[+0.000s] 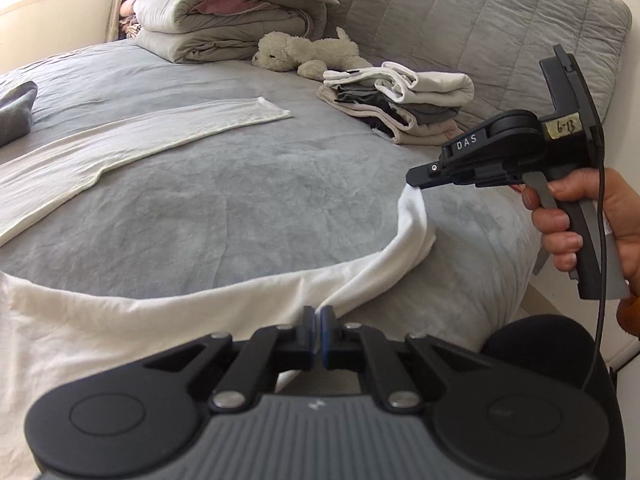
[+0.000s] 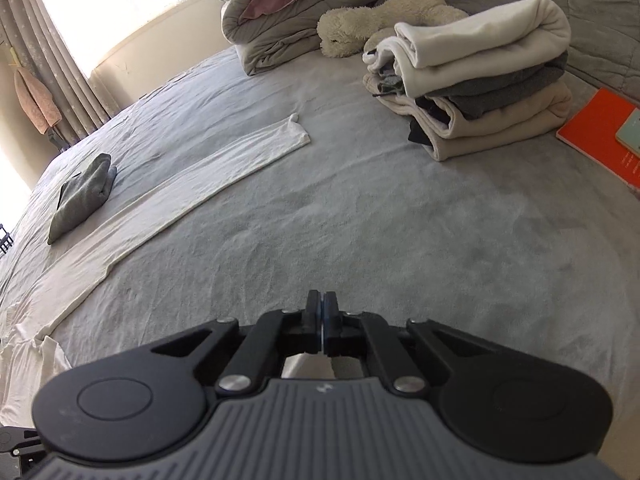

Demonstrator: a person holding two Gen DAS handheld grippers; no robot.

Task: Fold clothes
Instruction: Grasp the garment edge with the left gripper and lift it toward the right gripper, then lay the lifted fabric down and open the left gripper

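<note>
White cotton, a long-sleeved shirt (image 1: 120,320), lies on the near edge of the grey bed (image 1: 224,208), one sleeve (image 2: 224,176) stretched flat across the cover toward the headboard. We hold its near hem in two places. Our left gripper (image 1: 319,312) has its fingers pressed together on the fabric at the bed's edge. Our right gripper (image 1: 414,184), gripped by a hand (image 1: 576,220), has its fingers closed on a bunched corner lifted just above the bed; in its own view white cloth shows beneath the closed fingers (image 2: 316,312). Farther back sits a stack of folded clothes (image 2: 472,80), with a plush toy (image 1: 304,54) just behind it, folded quilts (image 1: 224,20), a small grey garment (image 2: 84,196), and an orange book (image 2: 600,136).
</note>
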